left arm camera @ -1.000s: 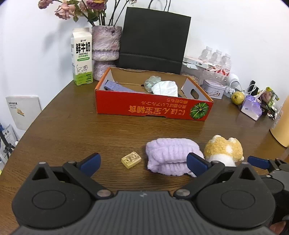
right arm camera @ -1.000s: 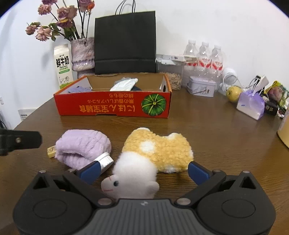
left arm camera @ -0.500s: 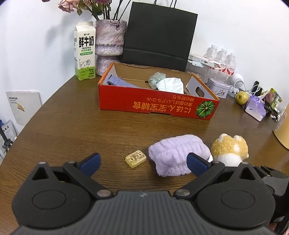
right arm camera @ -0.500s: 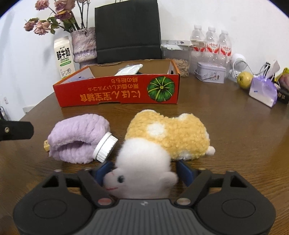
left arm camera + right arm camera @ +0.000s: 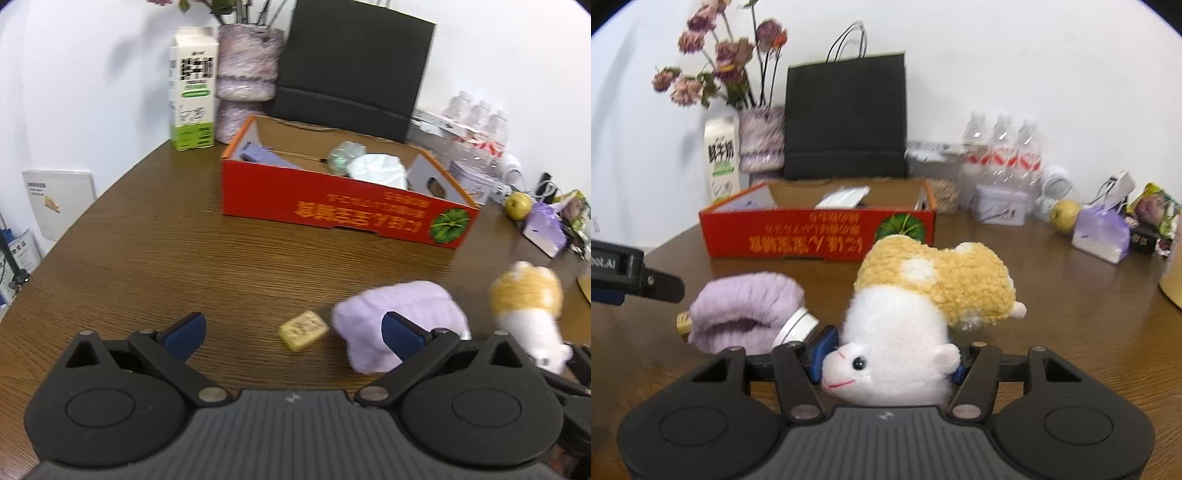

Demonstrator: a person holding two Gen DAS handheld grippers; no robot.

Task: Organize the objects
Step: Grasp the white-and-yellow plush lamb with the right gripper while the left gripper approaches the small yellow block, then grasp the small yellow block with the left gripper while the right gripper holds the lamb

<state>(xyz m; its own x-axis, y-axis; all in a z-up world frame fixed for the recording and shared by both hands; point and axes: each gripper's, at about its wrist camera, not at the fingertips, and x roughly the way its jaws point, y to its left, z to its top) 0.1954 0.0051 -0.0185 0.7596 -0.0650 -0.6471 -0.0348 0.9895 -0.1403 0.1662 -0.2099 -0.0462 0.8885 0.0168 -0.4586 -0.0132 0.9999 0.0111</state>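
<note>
Closest in, the right tool (image 5: 886, 363) has just been closing and now has the white head of the plush sheep (image 5: 916, 321) squeezed between its blue pads, so that's a real grip, not a hover. The sheep's long axis runs away from the tool and a bit to the right, with its yellow woolly body looking lifted off the surface (image 5: 1071, 314), though blur makes it hard to be sure.

Over on the left, the left tool (image 5: 291, 332) is spread wide with nothing in it. The small yellow block (image 5: 303, 329) sits right between its fingers and slightly ahead, lying at a slant on the surface. The rolled purple towel (image 5: 399, 314) is just beside the block on the right, partly behind the right-hand finger, so there isn't much room on that side. There's a white cap (image 5: 798, 326) tucked against the towel too.

Further back is the red cardboard box (image 5: 820, 236), open on top with a few things already in it. I'd guess that's where everything goes. It's straight ahead of the sheep, with open wood between them, so the right hand has the easy path: lift over the near wall and drop. Behind the box are a black bag (image 5: 846, 118) and a milk carton (image 5: 192, 88).
</note>
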